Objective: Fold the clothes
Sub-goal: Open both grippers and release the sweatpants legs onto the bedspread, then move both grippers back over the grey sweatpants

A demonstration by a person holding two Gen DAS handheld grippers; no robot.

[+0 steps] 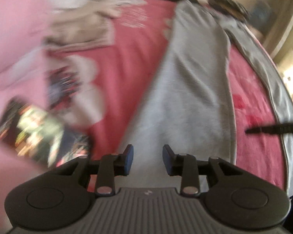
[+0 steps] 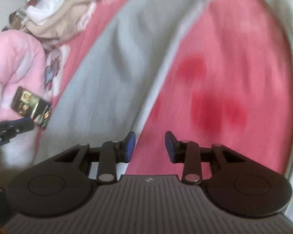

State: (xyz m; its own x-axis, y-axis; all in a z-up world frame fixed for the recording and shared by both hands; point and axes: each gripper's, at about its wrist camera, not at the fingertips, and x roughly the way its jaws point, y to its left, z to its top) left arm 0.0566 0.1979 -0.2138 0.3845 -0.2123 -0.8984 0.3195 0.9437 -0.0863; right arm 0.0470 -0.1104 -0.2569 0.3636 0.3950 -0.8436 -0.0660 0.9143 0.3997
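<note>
A pair of grey trousers lies spread on a pink bedcover, its two legs running away from me. In the left wrist view one leg [image 1: 193, 89] stretches up the middle and the other [image 1: 263, 66] follows the bed's right edge. My left gripper [image 1: 147, 157] hovers above the near end of the middle leg, jaws open, with nothing between the blue pads. In the right wrist view my right gripper [image 2: 150, 144] hangs open over the bedcover [image 2: 224, 78] between the two grey legs [image 2: 111, 74], empty too. The left gripper's tip [image 2: 19, 125] shows at that view's left edge.
A heap of beige and white clothes [image 1: 84, 19] lies at the far left of the bed. A pale pink quilt [image 2: 13, 58] bulges on the left, with a dark printed box [image 2: 32, 106] on it. Dark items [image 1: 224, 0] sit at the far bed edge.
</note>
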